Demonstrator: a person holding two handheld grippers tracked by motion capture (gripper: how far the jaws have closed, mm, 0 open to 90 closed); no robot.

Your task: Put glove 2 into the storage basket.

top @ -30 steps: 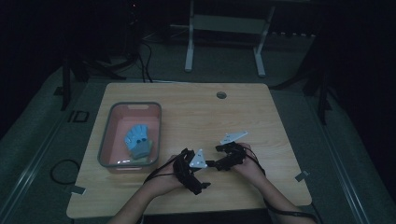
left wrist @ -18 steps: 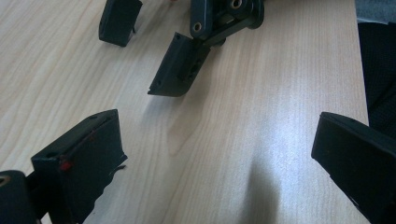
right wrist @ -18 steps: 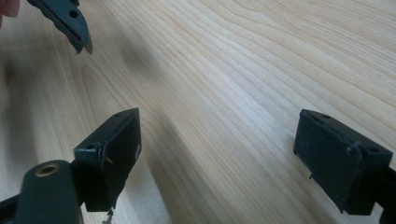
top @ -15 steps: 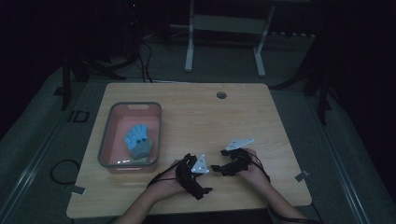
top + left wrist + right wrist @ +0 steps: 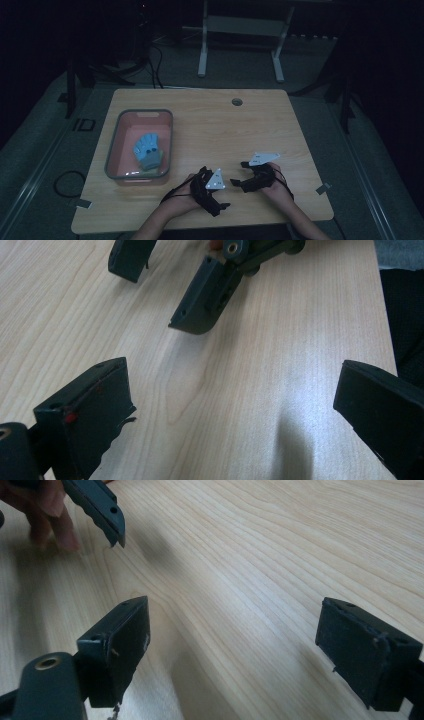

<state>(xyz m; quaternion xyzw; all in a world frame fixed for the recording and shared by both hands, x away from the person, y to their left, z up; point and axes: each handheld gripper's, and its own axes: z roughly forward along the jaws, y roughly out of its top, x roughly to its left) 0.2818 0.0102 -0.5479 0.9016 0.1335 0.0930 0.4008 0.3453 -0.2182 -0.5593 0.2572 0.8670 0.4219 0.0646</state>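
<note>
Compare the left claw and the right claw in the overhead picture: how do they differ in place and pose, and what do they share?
The left claw sits nearer the table's front edge and nearer the pink bin; the right claw sits farther in, toward the table's right side. The left claw's grey plate tilts up; the right claw's lies flatter. Both are black, open, empty, and low over bare wood.

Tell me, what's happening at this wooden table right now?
A person holds a black two-jaw gripper in each hand, low over the near edge of the light wooden table. The left gripper and right gripper both have their jaws wide apart with nothing between them, and they face each other closely. A light blue glove lies untouched in the pink plastic tub on the table's left side.
</note>
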